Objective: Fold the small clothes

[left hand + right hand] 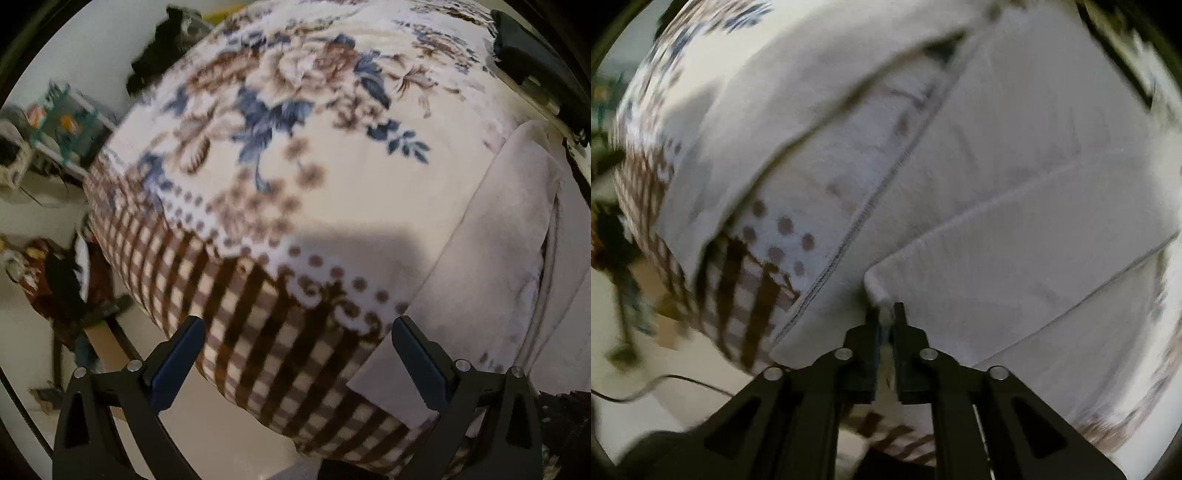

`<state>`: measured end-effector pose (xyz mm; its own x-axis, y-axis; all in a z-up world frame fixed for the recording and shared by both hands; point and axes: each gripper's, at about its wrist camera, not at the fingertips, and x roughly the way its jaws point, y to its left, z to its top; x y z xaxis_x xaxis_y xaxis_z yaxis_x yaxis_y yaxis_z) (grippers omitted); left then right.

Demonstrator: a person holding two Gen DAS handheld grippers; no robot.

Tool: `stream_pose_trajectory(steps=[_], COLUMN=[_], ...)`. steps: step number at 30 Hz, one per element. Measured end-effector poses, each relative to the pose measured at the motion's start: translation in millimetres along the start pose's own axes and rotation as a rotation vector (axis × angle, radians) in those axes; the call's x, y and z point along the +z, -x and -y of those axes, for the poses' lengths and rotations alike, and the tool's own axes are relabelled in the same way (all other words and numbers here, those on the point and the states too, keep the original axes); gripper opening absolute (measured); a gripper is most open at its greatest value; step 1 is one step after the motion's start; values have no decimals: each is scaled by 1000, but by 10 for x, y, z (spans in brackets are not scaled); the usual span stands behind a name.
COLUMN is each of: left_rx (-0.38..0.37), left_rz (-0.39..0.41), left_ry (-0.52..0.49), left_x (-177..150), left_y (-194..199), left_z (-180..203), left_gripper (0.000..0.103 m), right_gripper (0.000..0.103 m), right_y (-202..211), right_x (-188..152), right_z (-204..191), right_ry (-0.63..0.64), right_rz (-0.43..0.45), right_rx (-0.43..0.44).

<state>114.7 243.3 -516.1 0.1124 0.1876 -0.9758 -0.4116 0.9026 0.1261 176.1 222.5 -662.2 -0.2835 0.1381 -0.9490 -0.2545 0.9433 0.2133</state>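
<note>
Right gripper [885, 314] pinches soft white garment [1015, 206] corner — left gripper [295, 339] spread apart

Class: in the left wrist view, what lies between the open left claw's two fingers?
Only the brown-checked border of the floral blanket; the left claw holds nothing, and the pale garment lies off to its right.

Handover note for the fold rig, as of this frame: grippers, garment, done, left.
Left gripper: open, empty, hovering over the checked edge of the floral blanket.
Right gripper: shut on a folded corner of the pale garment.
The garment lies on the blanket, to the right in the left wrist view.
Done: at least one fold appears started; layered edges and a stitched hem show.
Left: finish the fold, release, flatten. Frames are blurred; final shape unclear.
</note>
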Motion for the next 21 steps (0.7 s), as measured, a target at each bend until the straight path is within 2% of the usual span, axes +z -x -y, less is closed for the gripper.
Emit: stream_pose_trajectory(steps=[1, 2, 3, 7, 9, 10, 11, 12, 13, 14, 16, 17, 18, 21], left_rx=[-24, -56, -110, -253, -356, -379, -403, -426, -398, -379, -316, -291, -267, -236], left_rz=[-18, -45, -88, -204, -254, -269, -273, -267, -249, -229, -180, -156, -130, -63], left_ry=[11, 27, 49, 107, 174, 211, 240, 272, 300, 316, 342, 346, 344, 306], left_x=[-24, -51, -99, -280, -372, -407, -428, -449, -464, -468, -471, -472, -471, -446], left_y=[-36, -86, -175, -461, -615, -676, -722, -769, -799, -802, -738, -684, -600, -312], left_z=[-20, -65, -125, -146, -102, -75, -54, -19, 20, 45, 75, 89, 108, 194], left_gripper=[103, 103, 103, 103, 103, 102, 102, 96, 94, 88, 44, 29, 9, 3], right_gripper=[32, 52, 64, 65, 65, 65, 65, 65, 65, 65, 65, 65, 65, 65], right_y=[45, 131, 209, 371, 344, 343, 267, 197, 190, 203, 236, 262, 268, 292], right_x=[1, -16, -60, -317, -484, -538, -610, -626, -678, -750, -878, -962, -1005, -1175], right_z=[120, 307, 474, 1143, 1502, 1727, 1775, 1761, 1853, 1961, 2145, 2250, 2296, 2487], right_ry=[-41, -100, -149, -328, -422, -469, -495, -525, -547, -566, -589, -593, -592, -584], right_rz=[-6, 9, 29, 84, 94, 91, 85, 79, 79, 86, 94, 96, 94, 95], right_rx=[63, 123, 152, 191, 203, 206, 207, 207, 208, 211, 207, 200, 194, 183])
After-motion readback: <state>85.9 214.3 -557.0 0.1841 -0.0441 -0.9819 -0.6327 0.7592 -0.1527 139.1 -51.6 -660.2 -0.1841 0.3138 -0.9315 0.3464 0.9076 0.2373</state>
